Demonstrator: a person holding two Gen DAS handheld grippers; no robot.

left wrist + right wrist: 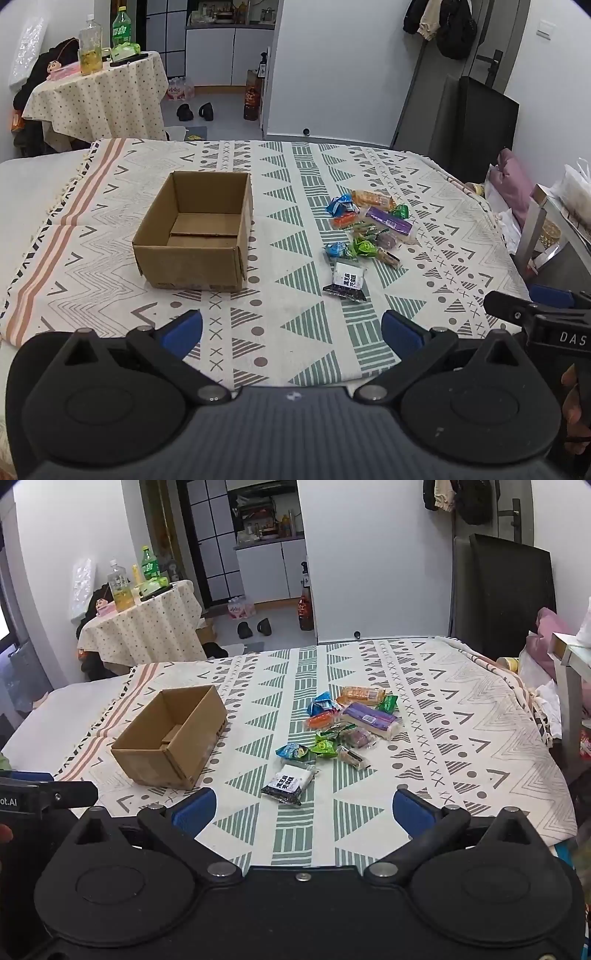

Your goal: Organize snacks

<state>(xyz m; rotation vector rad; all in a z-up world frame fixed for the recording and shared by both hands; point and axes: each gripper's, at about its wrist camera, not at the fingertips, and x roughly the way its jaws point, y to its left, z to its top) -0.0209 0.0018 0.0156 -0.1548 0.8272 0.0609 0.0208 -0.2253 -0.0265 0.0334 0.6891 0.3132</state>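
Snacks [338, 727] are piled loose on the patterned bed cover [461, 738], out ahead of my right claw [301, 810], black-and-white packet [288, 782] closest. Both claws wide apart, holding nothing. Cardboard box [195, 229] sits empty ahead of my left claw [291, 332], well left of the pile.

1. White walls [332, 55] and a grey floor [221, 110].
2. A small round table [99, 96] under a dotted cloth holds bottles [90, 48].
3. Coats [439, 26] hang by a grey door [476, 85].
4. White kitchen cabinets [229, 55] stand at the back.
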